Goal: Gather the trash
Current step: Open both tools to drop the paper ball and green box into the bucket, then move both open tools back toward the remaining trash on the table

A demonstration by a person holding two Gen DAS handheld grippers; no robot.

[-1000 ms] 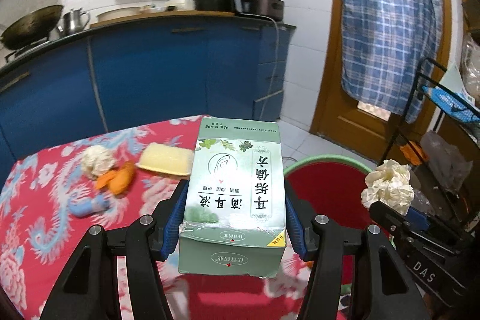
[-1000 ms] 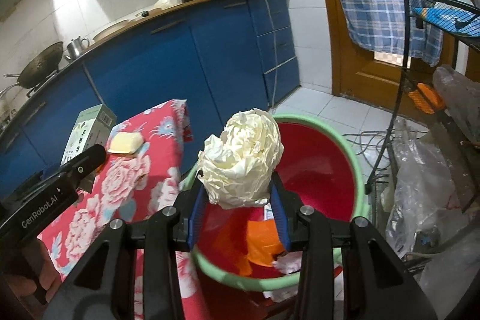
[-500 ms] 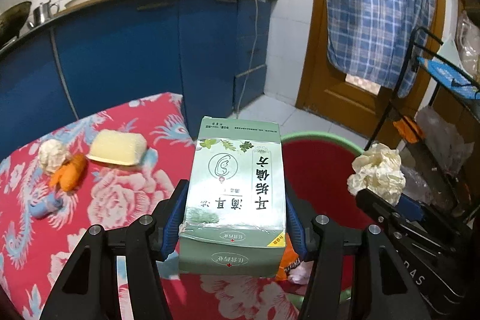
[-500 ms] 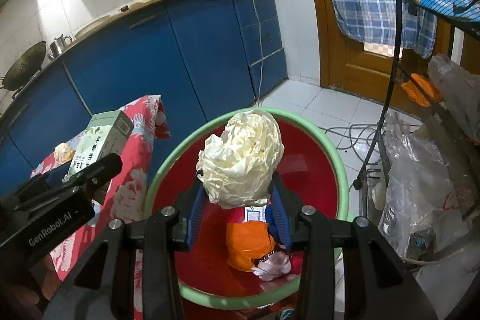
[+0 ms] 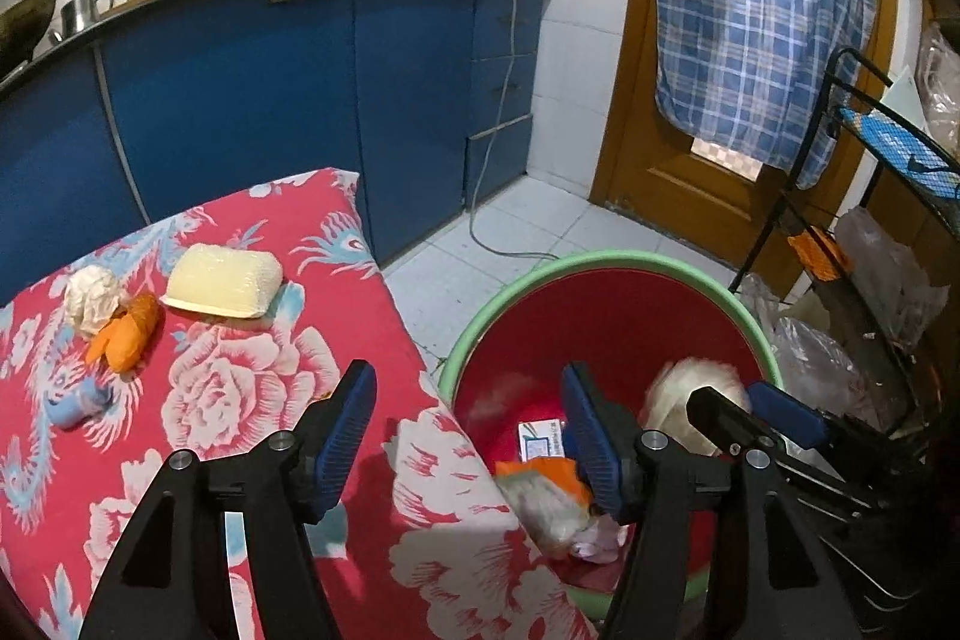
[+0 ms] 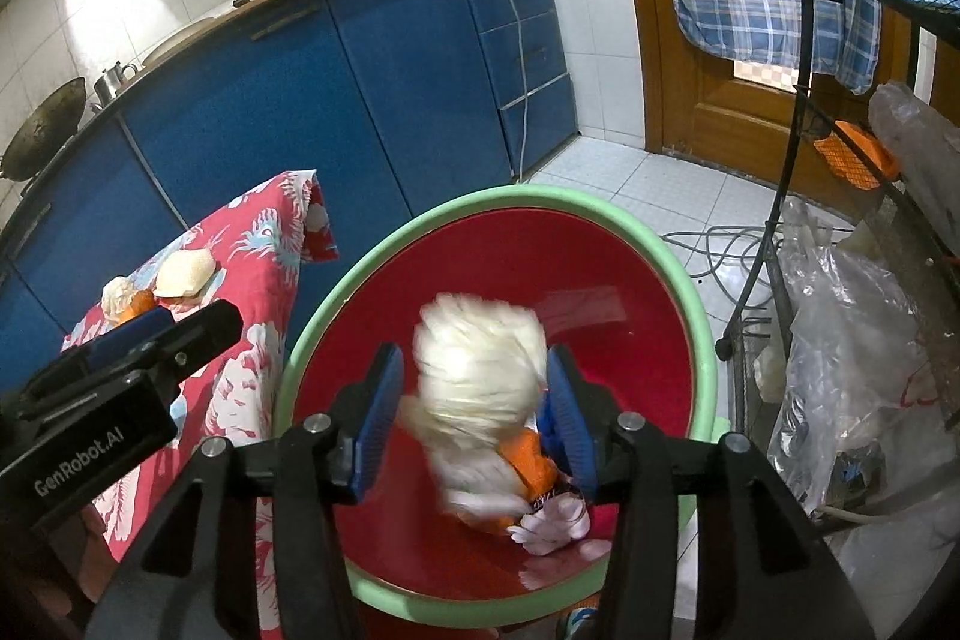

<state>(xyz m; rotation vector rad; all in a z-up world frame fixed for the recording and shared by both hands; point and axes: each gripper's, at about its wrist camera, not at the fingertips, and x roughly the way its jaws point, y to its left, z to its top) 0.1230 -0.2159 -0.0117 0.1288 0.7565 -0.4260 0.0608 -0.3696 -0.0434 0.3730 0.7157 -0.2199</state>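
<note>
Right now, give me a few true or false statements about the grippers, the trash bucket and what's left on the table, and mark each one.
1. The left gripper holds a green box. False: its jaws are open with nothing between them.
2. The crumpled paper ball sits blurred between the right gripper's open jaws, over the bucket. True.
3. The bucket is blue inside. False: red inside, green rim.
4. A yellow sponge lies on the flowered tablecloth. True.
5. The bucket holds nothing. False: an orange wrapper and other scraps lie in it.
</note>
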